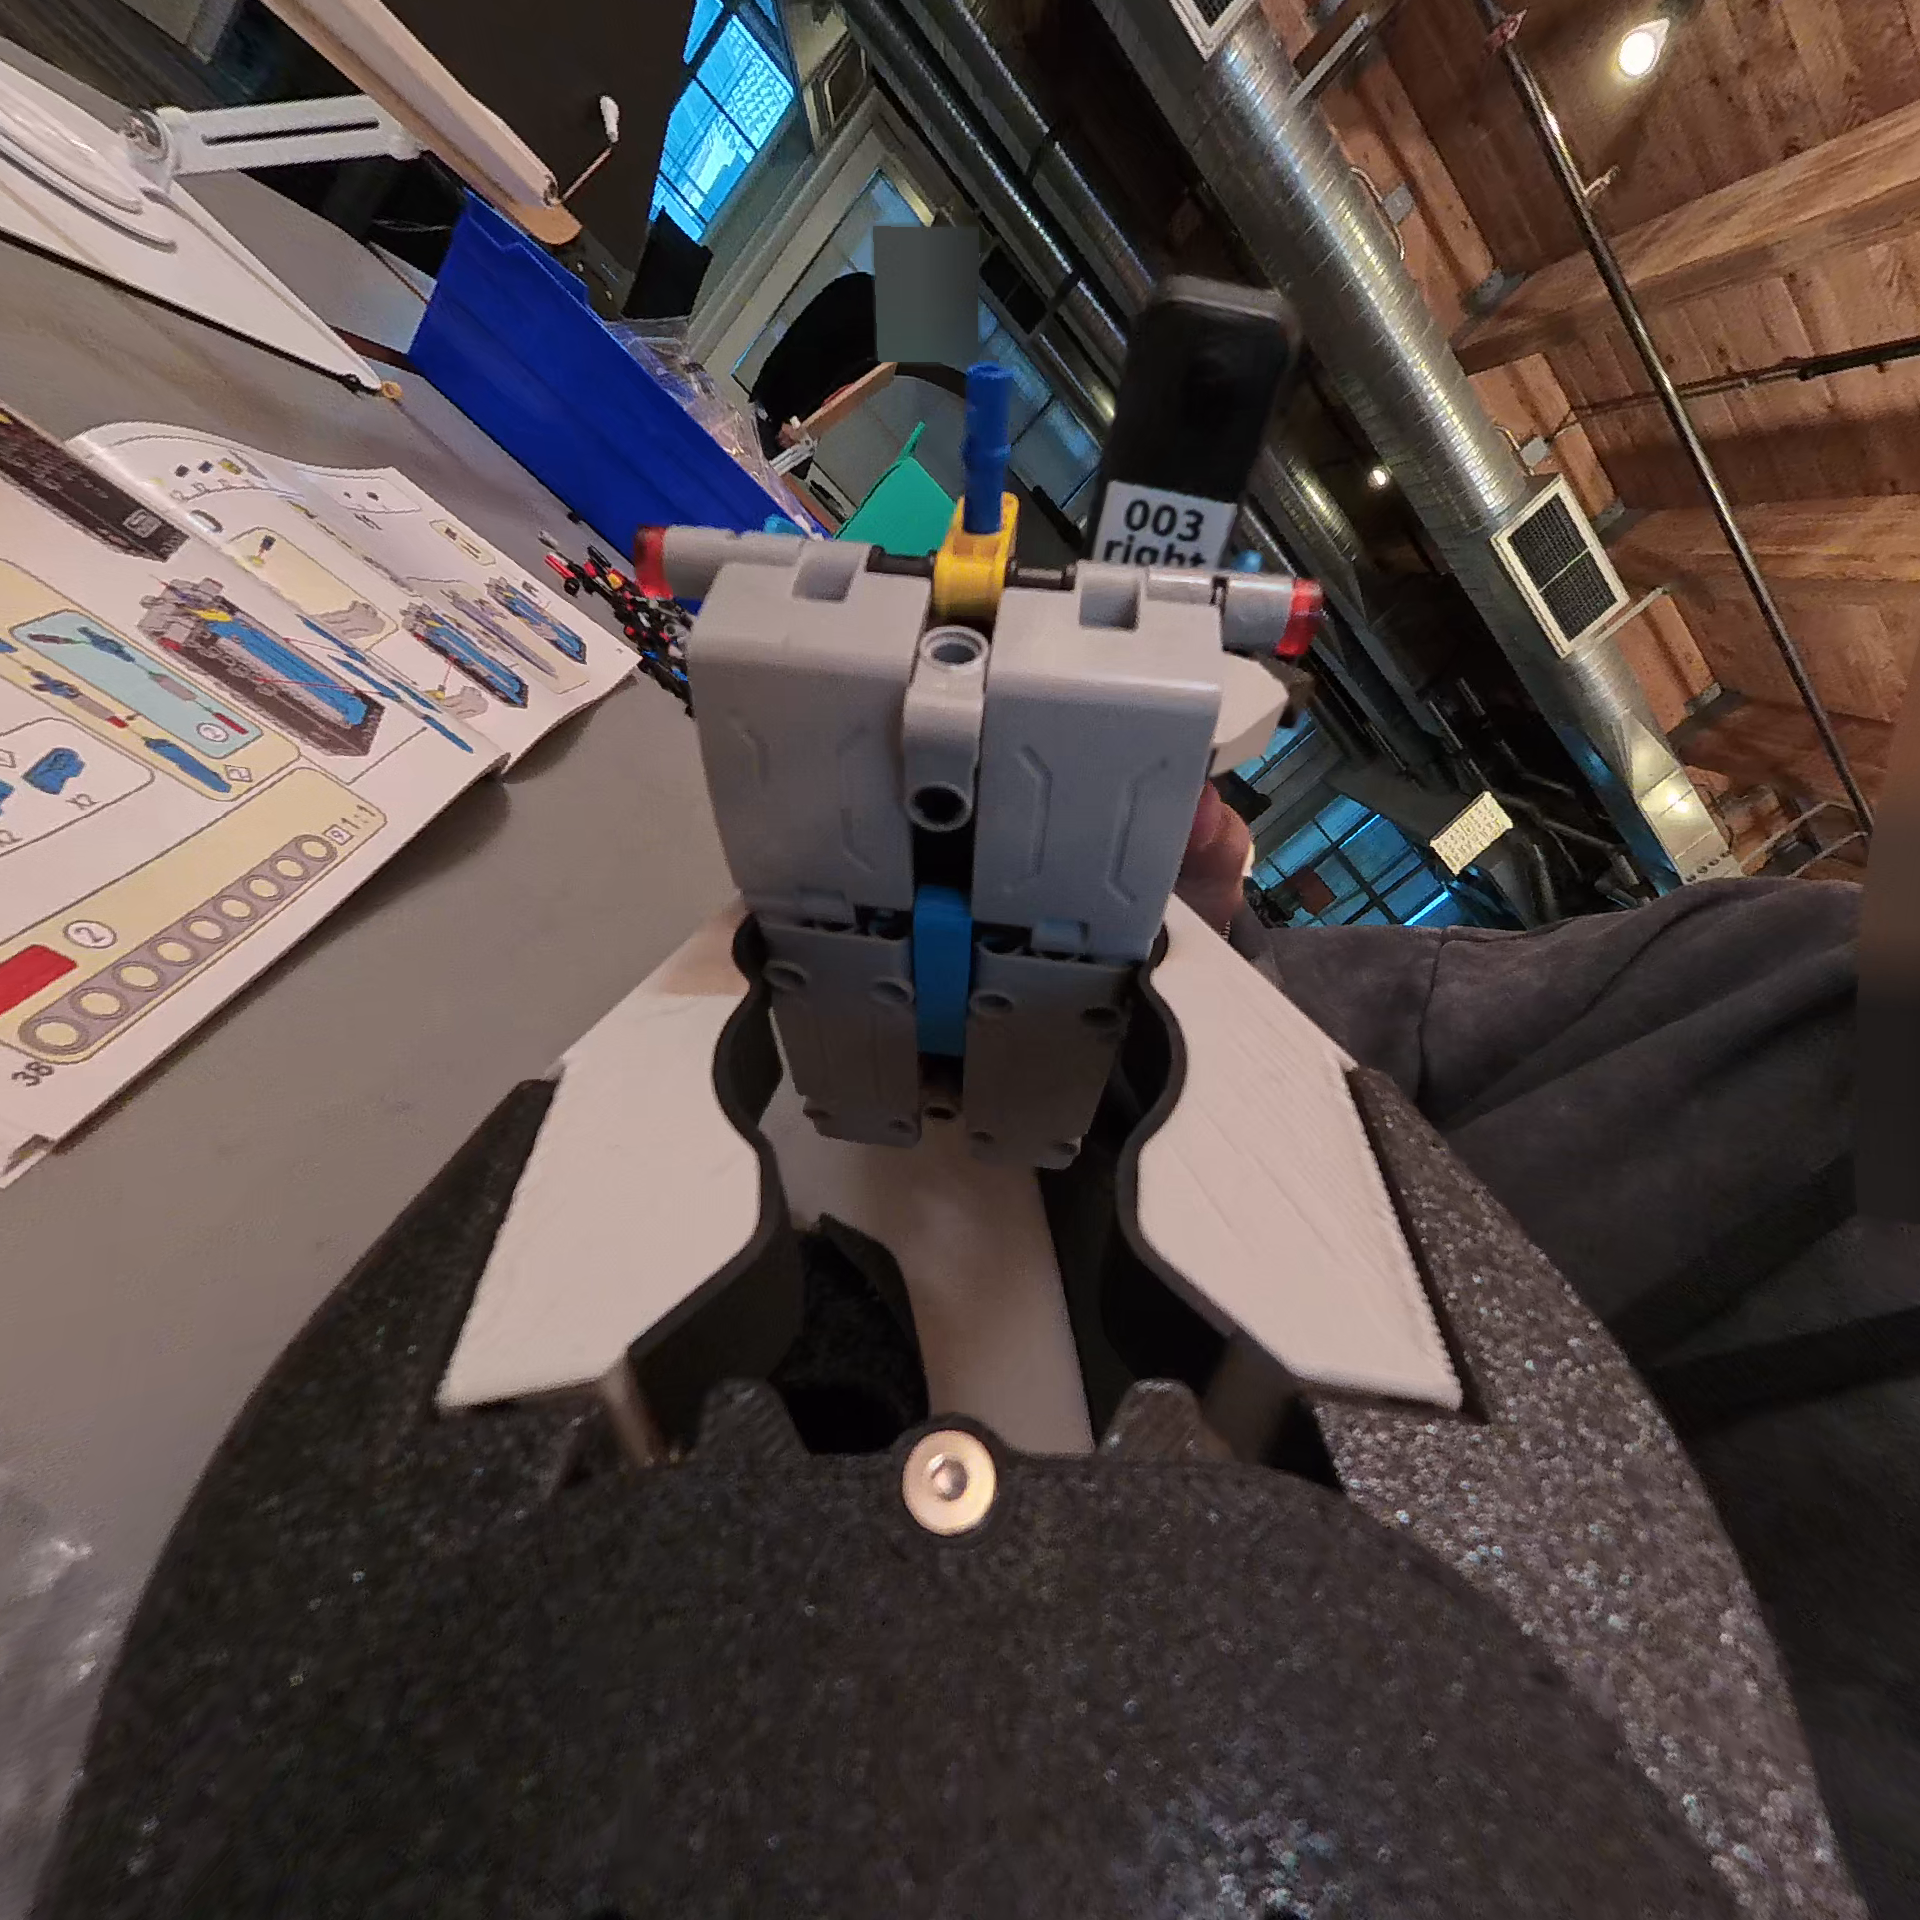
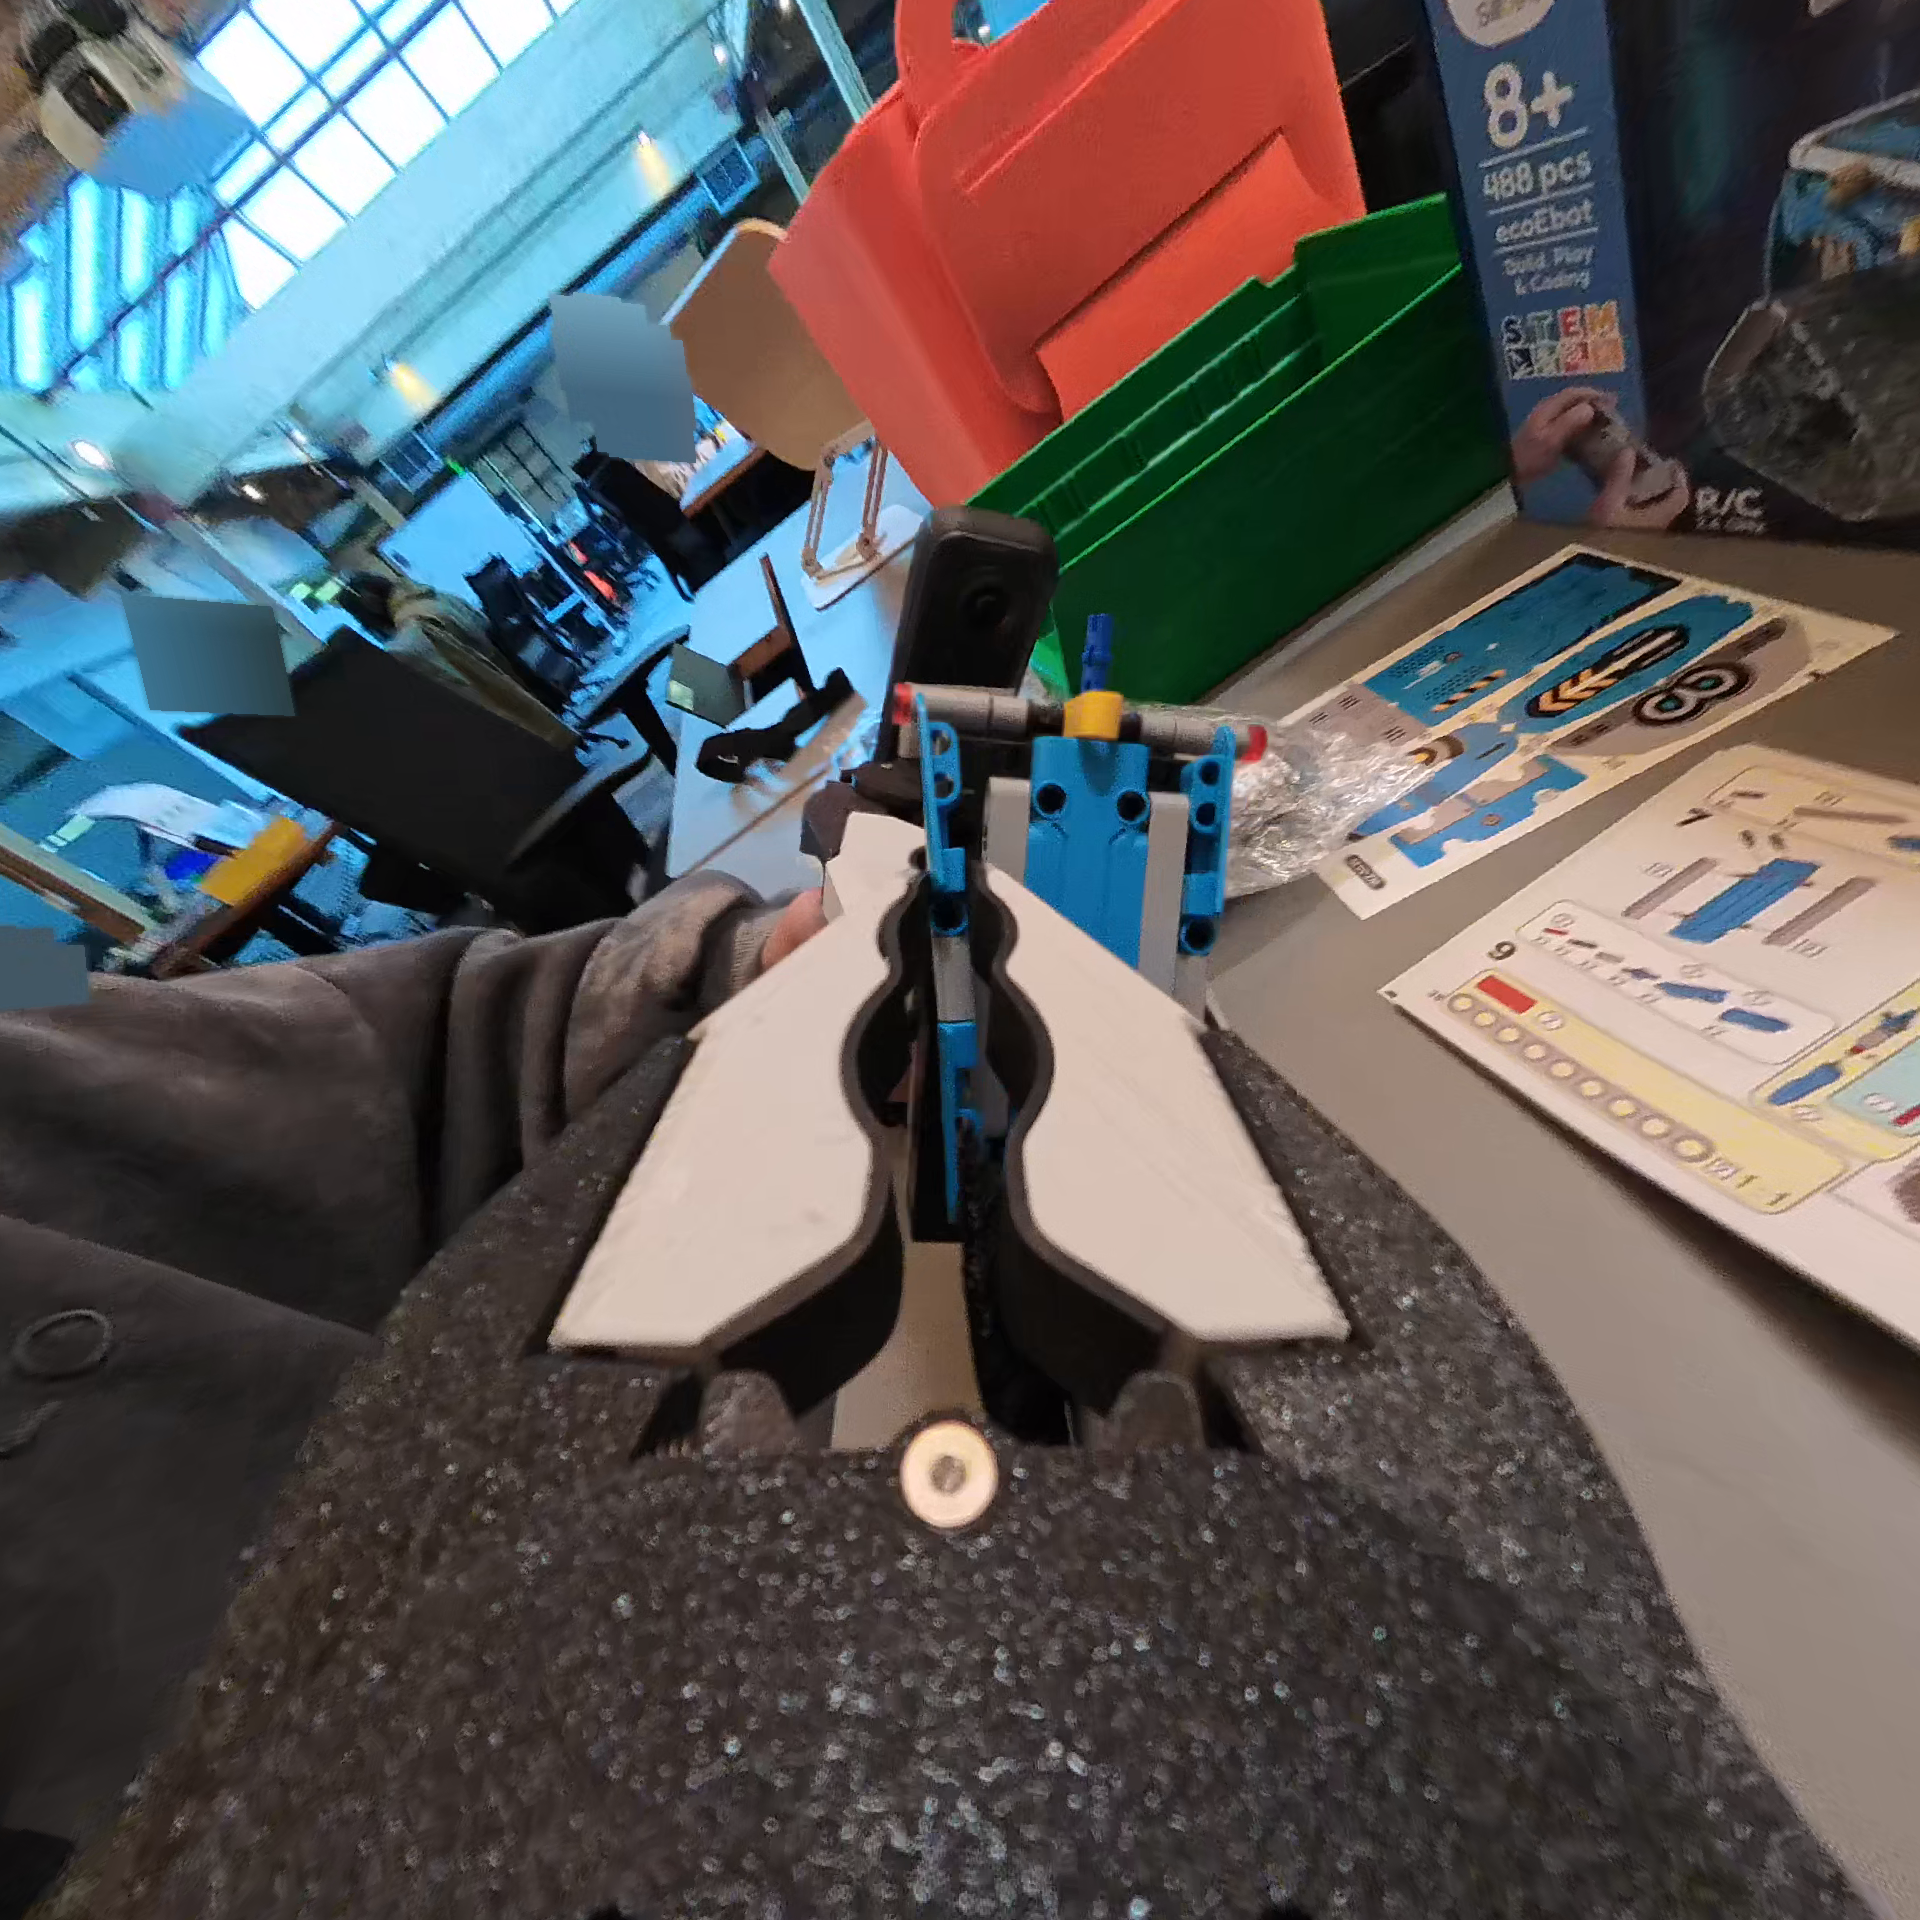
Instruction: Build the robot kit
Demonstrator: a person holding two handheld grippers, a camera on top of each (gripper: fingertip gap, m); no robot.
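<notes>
I hold a grey and blue brick assembly between both grippers, above the grey table. It has grey panels, a blue piece in the middle, a grey crossbar with red ends and a yellow connector carrying a blue axle. My left gripper is shut on the assembly's lower grey end. My right gripper is shut on a thin blue side beam of the same assembly. The right gripper's black camera shows behind the assembly in the left wrist view.
An open instruction booklet lies on the table, with small black and red pins and a blue bin beyond. The right wrist view shows a green bin, an orange case, a kit box, a sticker sheet and a grey sleeve. Some 4 cm of space lies between my two pairs of fingers.
</notes>
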